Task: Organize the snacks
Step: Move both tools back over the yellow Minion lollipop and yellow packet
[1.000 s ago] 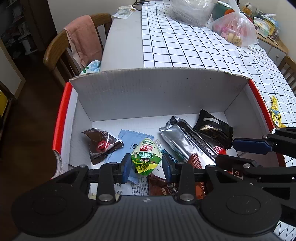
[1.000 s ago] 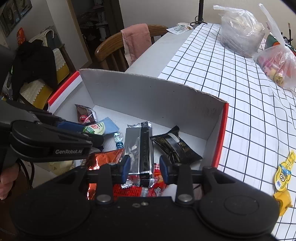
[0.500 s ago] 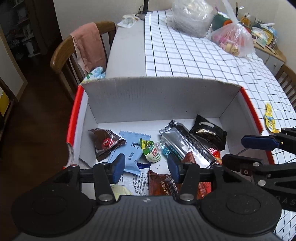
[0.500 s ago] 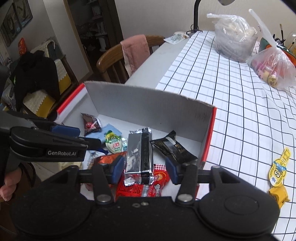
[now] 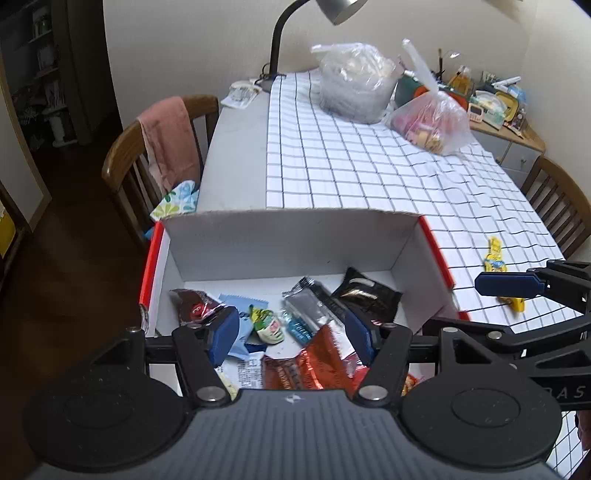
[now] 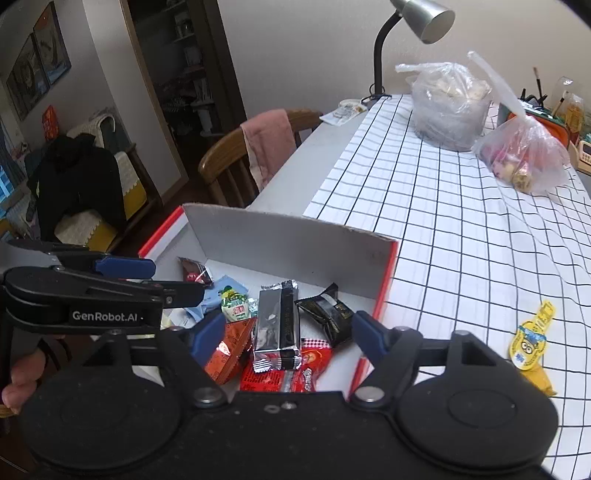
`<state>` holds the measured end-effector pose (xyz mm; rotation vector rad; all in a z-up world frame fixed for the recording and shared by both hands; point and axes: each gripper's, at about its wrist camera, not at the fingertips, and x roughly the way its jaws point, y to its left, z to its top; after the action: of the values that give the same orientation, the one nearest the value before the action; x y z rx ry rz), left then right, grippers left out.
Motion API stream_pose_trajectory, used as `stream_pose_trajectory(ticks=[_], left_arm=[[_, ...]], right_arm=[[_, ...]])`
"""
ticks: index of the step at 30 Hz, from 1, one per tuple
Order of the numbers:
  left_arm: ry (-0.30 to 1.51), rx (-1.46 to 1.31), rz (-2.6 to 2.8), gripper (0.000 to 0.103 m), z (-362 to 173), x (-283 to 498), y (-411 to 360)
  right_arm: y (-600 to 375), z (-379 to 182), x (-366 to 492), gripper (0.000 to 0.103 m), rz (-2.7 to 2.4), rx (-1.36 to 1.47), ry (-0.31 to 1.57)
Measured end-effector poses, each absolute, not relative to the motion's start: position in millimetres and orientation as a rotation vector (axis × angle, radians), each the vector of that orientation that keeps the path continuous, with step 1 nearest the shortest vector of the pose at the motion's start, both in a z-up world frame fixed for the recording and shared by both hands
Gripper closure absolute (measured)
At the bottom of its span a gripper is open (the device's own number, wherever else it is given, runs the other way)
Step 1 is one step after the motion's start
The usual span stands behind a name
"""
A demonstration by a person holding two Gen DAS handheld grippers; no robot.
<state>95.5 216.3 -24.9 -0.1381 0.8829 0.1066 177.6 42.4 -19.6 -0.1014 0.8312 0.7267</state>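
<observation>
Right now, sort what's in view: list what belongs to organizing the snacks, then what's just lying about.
Belongs to the job:
- cardboard box
- silver wrapped bar
- black snack packet
- green-and-white snack
- red snack packs
- yellow cartoon packet, out on the tablecloth

Just lying about:
- desk lamp
- two plastic bags
- pink towel on the chair

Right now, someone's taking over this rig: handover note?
Left gripper: open, jaws have just been opening, nothing between them.
Right gripper: open, jaws just opened too, nothing held.
White cardboard box with red edges: holds the small green-and-white packet, the silver foil bar, the black wrapper, orange and red packets.
Done: those snacks are in the box.
Left: two yellow cartoon packets lie outside on the checked tablecloth.
</observation>
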Motion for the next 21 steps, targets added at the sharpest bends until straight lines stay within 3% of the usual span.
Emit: stream_pose_trajectory(ticks=[6,10,21], left_arm=[[0.846,-0.142,0.083,0.035,-14,91,196],[0.826,-0.142,0.065,0.035,-8,92,179],[0.798,-0.146,0.009,0.027,-4,109,116]], right_arm=[[18,-9,173,0.019,0.721,-0.072,0.804],[0,-4,171,0.009,0.711,-0.057,0.783],[-73,-3,179,0.001,0.678,-0.022,0.751]])
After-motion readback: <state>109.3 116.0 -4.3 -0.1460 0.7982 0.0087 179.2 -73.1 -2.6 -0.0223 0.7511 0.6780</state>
